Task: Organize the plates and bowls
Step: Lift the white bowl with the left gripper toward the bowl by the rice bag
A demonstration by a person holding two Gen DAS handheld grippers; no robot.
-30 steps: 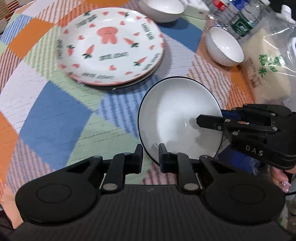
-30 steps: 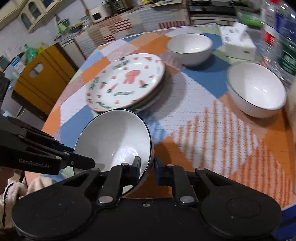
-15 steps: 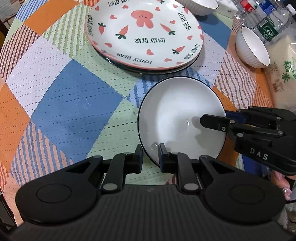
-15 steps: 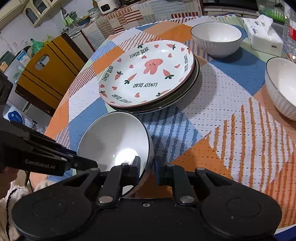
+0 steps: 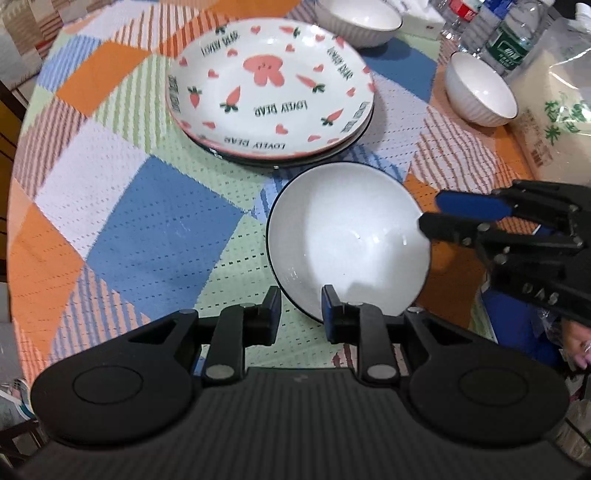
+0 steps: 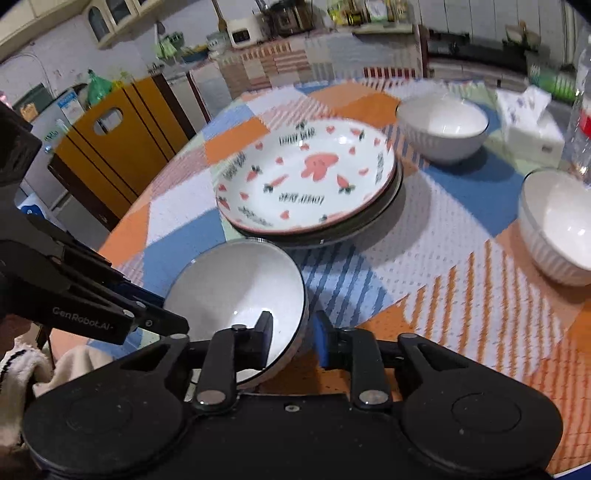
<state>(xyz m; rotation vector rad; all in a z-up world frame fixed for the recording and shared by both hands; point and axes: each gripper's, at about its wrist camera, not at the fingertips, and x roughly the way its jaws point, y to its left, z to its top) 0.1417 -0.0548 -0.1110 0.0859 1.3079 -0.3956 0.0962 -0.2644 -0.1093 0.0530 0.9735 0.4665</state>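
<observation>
Kitchen cabinets, a yellow cupboard [image 6: 122,147] and a cluttered counter stand behind a round table [image 5: 159,218] covered with a patchwork cloth of orange, blue, green and white. Near the front edge of the table sits a white bowl with a dark rim [image 5: 347,240], and both grippers are at it. The left gripper [image 5: 298,314] has its fingers a little apart, with the near rim of the bowl passing between them; I cannot tell if the pads touch the rim. The right gripper [image 6: 291,338] also has its fingers on both sides of the bowl wall, one inside and one outside, with a visible gap, so it looks parted and not clamped. In the left wrist view the right gripper comes in from the right side, one black finger over the inner wall and one blue pad outside the rim. Just behind this bowl lies a stack of plates [image 5: 271,99]; the top one shows a pink rabbit, carrots, hearts and the words LOVELY BEAR. A second white bowl [image 5: 480,88] stands to the right, near water bottles [image 5: 509,37] and a bag of rice [image 5: 557,110]. A third white bowl [image 5: 360,20] is at the far side, beside a tissue box [image 6: 532,125].
</observation>
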